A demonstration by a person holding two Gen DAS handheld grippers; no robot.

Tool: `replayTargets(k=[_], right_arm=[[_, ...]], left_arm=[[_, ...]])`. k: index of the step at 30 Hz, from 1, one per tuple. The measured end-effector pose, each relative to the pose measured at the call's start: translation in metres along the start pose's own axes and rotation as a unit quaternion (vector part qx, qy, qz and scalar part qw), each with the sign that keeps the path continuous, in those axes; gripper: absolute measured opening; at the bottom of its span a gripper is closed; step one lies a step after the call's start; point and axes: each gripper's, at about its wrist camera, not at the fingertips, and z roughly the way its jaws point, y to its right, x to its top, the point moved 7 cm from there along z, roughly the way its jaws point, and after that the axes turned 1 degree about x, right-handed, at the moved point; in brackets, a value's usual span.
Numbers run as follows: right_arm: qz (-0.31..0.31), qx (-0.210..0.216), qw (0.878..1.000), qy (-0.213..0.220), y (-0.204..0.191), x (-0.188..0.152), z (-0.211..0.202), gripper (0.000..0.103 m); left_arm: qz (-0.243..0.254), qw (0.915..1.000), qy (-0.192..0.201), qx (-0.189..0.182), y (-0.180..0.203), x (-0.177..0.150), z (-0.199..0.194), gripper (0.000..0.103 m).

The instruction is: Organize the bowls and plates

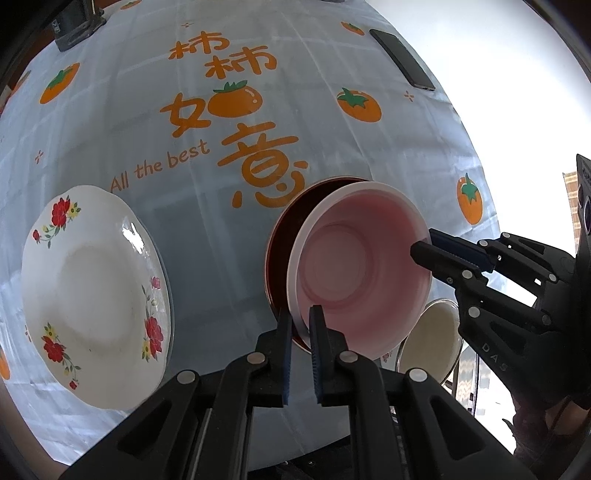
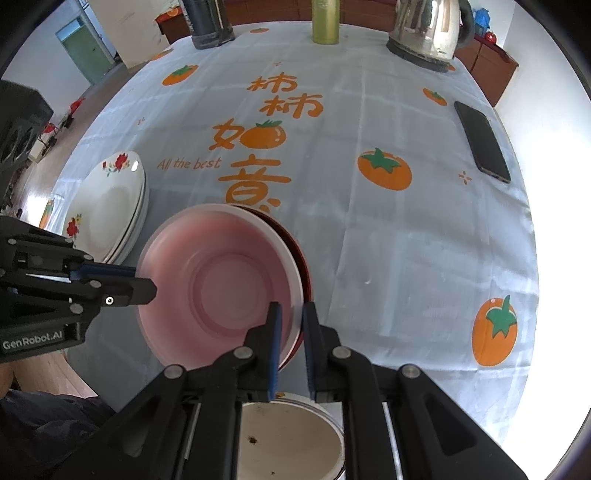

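Observation:
A pink bowl with a white rim [image 1: 354, 273] [image 2: 221, 280] lies inside a dark red bowl [image 1: 275, 243] [image 2: 301, 258], of which only part of the rim shows. My left gripper [image 1: 301, 328] [image 2: 146, 282] is shut on the pink bowl's left rim. On the opposite rim my right gripper [image 2: 291, 321] [image 1: 424, 247] is shut as well. A stack of white plates with red flowers [image 1: 96, 295] [image 2: 114, 206] rests on the tablecloth to the left. A small cream-lined bowl [image 1: 430, 339] [image 2: 291, 439] stands close to the table's near edge, under the right gripper.
The table [image 2: 369, 240] has a pale blue cloth with orange persimmons. A black phone [image 1: 402, 59] [image 2: 482, 142] lies at the far right. A steel kettle [image 2: 428, 29], a green bottle [image 2: 325, 20] and a dark bottle [image 2: 210, 22] stand along the back edge.

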Motion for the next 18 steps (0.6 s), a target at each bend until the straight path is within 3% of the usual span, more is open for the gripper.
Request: replayTargets(k=[18], right_arm=[[-0.014,-0.005,1.0,-0.008,-0.0068,-0.0026,0.0054,0.012]], left_arm=[[-0.004,0.9999,0.003,0.01,-0.0038,-0.0049,-0.0013,0.01]])
